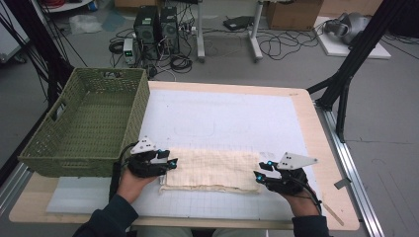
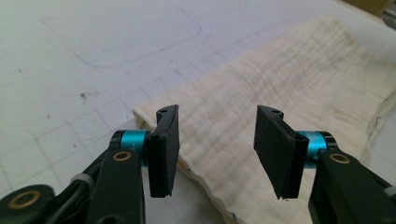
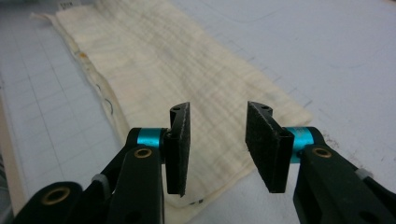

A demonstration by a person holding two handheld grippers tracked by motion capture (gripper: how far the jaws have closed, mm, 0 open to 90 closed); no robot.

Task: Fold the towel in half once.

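Far off to the left of everything stands a green woven basket (image 1: 84, 123) on the counter (image 1: 316, 143), well clear of both pairs of fingers. Just to its right, the person's left hand (image 1: 131, 180) holds the left gripper (image 1: 170, 163) low at the left end of a cream folded cloth (image 1: 212, 170). In the left gripper view, its fingers (image 2: 164, 149) stand wide apart with nothing between them; the cloth's folded edge lies under and just ahead of them, its near corner right beside the left-hand finger, and the fabric runs away beyond the tips toward the upper right. Whether the fingers touch the cloth I cannot tell.

The cloth itself lies flat on the white gridded mat (image 1: 222, 118) that covers the counter, stretched as a long strip between the two grippers.

At the strip's right end, the right gripper (image 1: 259, 175) sits low in the person's right hand (image 1: 296, 190), pointing inward at the cloth. In the right gripper view, its fingers (image 3: 180, 147) are likewise spread open and empty; the cloth's end lies beneath and ahead of them, with its corner just past the right-hand finger and its rough hemmed edge running away beyond the left-hand one.
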